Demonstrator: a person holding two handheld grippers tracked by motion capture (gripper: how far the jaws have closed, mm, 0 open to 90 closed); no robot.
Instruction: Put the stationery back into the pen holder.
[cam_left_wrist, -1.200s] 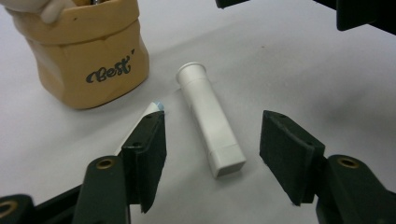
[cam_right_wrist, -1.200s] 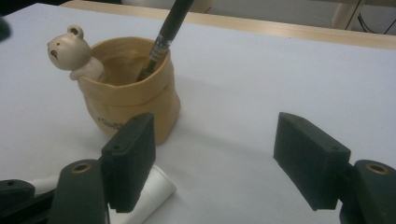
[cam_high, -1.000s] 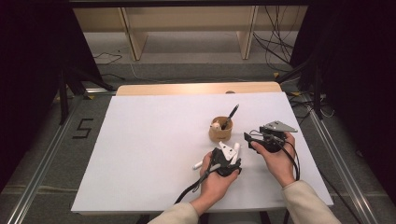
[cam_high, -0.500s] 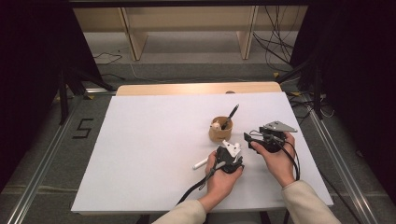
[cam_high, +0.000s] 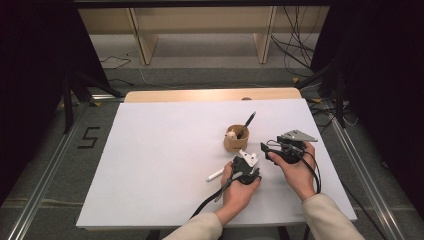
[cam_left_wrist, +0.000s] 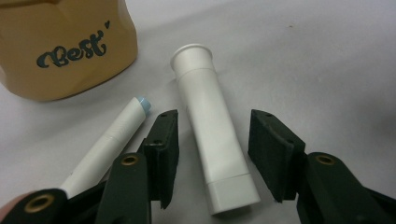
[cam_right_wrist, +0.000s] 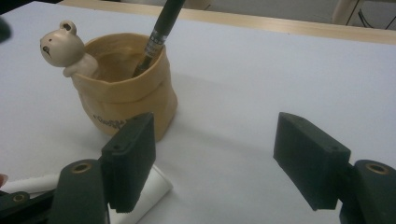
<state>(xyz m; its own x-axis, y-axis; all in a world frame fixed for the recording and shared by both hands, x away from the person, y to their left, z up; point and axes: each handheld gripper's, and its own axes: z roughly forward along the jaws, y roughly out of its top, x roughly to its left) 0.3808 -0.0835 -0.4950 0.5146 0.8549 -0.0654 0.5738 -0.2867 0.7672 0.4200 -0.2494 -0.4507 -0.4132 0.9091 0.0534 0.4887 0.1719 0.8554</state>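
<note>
A tan bag-shaped cup (cam_high: 235, 141) marked "Best" (cam_left_wrist: 65, 46) stands on the white table, with a small bear figure (cam_right_wrist: 60, 46) on its rim and a black pen (cam_right_wrist: 161, 32) inside. Just in front of it lie a white tube (cam_left_wrist: 212, 140) and a white marker with a pale blue tip (cam_left_wrist: 112, 140). My left gripper (cam_left_wrist: 214, 135) is open, its jaws on either side of the tube without touching it; the marker lies outside the left jaw. My right gripper (cam_right_wrist: 215, 149) is open and empty, right of the cup and pointing at it.
The white table top (cam_high: 160, 150) stretches wide to the left and behind the cup. Its near edge is close under the person's forearms. A wooden strip (cam_high: 210, 95) borders the far edge. Black cables trail from both grippers.
The left hand has edged forward toward the cup, bringing its open jaws around the white tube. The right gripper has stayed where it was.
</note>
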